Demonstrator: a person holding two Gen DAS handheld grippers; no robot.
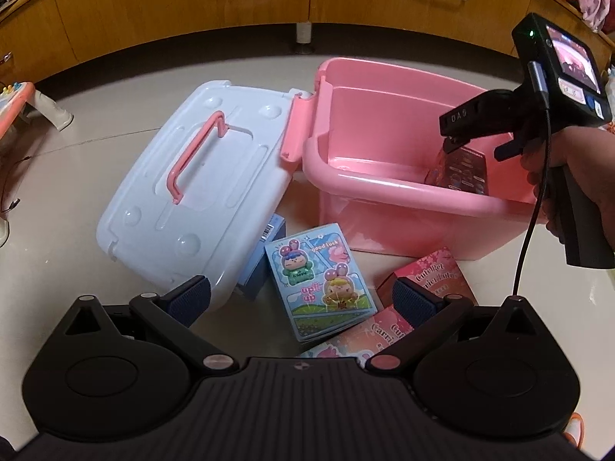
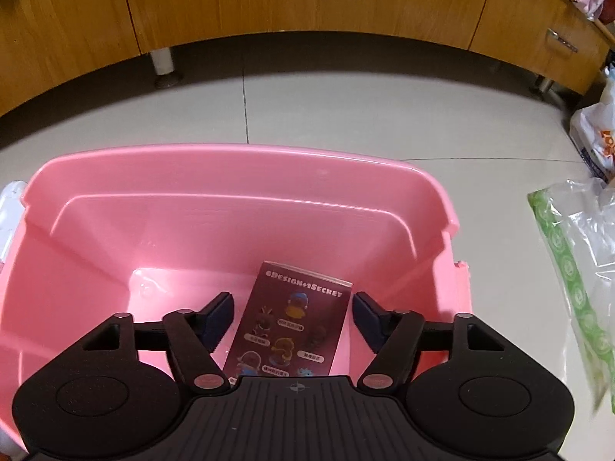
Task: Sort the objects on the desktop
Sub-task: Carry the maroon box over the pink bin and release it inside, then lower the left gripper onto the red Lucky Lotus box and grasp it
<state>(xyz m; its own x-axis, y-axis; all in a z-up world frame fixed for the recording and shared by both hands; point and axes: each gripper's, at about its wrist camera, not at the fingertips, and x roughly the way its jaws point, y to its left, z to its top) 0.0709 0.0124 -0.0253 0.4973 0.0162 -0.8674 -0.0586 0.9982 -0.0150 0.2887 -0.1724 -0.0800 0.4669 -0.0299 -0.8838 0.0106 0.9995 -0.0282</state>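
Observation:
A pink storage bin (image 1: pixel 384 188) stands open on the floor, its white lid (image 1: pixel 184 188) with a pink handle leaning beside it. My right gripper (image 2: pixel 292 317) is open inside the bin (image 2: pixel 230 161), its fingers apart on either side of a dark red toy box (image 2: pixel 288 322) that lies on the bin floor, also seen in the left wrist view (image 1: pixel 461 171). My left gripper (image 1: pixel 303 301) is open above a light blue cartoon box (image 1: pixel 319 280), with pink boxes (image 1: pixel 426 272) and a blue box (image 1: pixel 265 257) around it.
Wooden cabinets (image 1: pixel 230 4) on metal legs run along the back. A pink toy table (image 1: pixel 23 103) sits at the far left. Plastic bags (image 2: pixel 576 269) lie right of the bin.

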